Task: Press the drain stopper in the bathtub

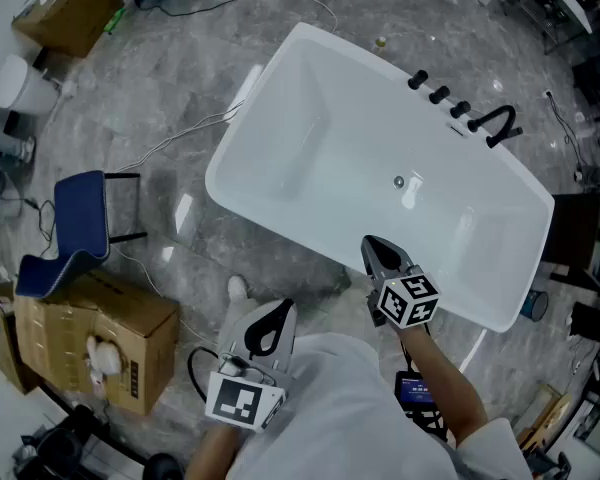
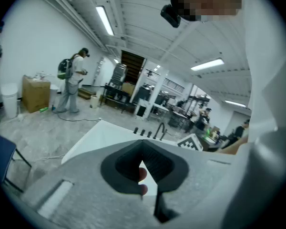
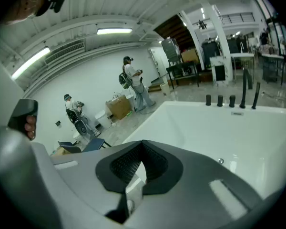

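Note:
A white freestanding bathtub point(image 1: 280, 98) stands on the grey floor, with a small round chrome drain stopper point(image 1: 399, 181) on its bottom near the middle. My right gripper point(image 1: 376, 248) hangs over the tub's near rim, jaws together and empty, pointing toward the drain. In the right gripper view the gripper point(image 3: 143, 147) looks into the tub and the stopper point(image 3: 220, 161) shows low on the right. My left gripper point(image 1: 271, 326) is held close to my body, outside the tub, shut on nothing. From the left gripper view point(image 2: 143, 149) the tub point(image 2: 105, 132) lies ahead.
A black faucet point(image 1: 501, 123) and three black knobs point(image 1: 438, 94) line the tub's far rim. On the floor to the left are a blue chair point(image 1: 77, 230), a cardboard box point(image 1: 100, 338) and white cables point(image 1: 170, 140). A person point(image 2: 71, 82) stands far off.

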### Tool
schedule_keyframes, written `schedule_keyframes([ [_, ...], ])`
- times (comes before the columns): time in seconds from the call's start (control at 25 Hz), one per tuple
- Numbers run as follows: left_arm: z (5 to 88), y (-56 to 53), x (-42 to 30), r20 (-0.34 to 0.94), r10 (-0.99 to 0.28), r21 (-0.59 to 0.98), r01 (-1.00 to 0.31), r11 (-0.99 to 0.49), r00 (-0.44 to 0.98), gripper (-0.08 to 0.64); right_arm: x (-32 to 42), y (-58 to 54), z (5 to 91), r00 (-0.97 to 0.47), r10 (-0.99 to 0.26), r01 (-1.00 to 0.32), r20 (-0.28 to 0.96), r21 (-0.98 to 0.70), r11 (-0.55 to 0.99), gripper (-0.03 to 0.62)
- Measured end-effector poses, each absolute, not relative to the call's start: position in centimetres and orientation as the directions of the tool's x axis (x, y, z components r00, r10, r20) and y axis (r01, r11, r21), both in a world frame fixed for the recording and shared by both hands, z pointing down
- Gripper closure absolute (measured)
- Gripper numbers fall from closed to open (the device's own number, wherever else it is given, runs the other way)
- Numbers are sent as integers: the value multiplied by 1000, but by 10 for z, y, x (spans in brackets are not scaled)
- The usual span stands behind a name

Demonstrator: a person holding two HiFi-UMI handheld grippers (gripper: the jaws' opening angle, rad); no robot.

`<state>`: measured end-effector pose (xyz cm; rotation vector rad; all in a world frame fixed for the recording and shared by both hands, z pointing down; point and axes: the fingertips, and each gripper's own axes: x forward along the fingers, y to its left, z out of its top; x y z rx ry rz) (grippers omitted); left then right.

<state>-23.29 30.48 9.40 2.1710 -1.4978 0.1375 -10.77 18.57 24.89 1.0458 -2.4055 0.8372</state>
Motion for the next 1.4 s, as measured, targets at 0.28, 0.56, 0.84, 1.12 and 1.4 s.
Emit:
schedule_keyframes([
  [0.28, 72, 403, -239, 357, -725, 286, -808, -515, 589, 561, -135, 344, 110, -581, -709, -805, 401, -410, 428, 594],
  [0.56, 65, 431, -185, 383, -631, 293, -737, -610, 675, 561, -111, 419, 50, -444, -850, -876, 283, -337, 346, 594],
  [0.84, 58, 455, -115, 436, -557, 272, -694, -667, 707, 561, -40, 429, 47, -341, -911, -870, 230, -445, 213, 598],
  [1.12, 79, 452, -101, 488, -578, 268, -743, -614, 654, 560, 18, 438, 83, -287, -915, -841, 284, -533, 98, 598],
  [1.4, 85, 430, -81, 527, -513, 306, -715, -629, 677, 560, 40, 448, 106, -213, -911, -814, 354, -580, -35, 598],
])
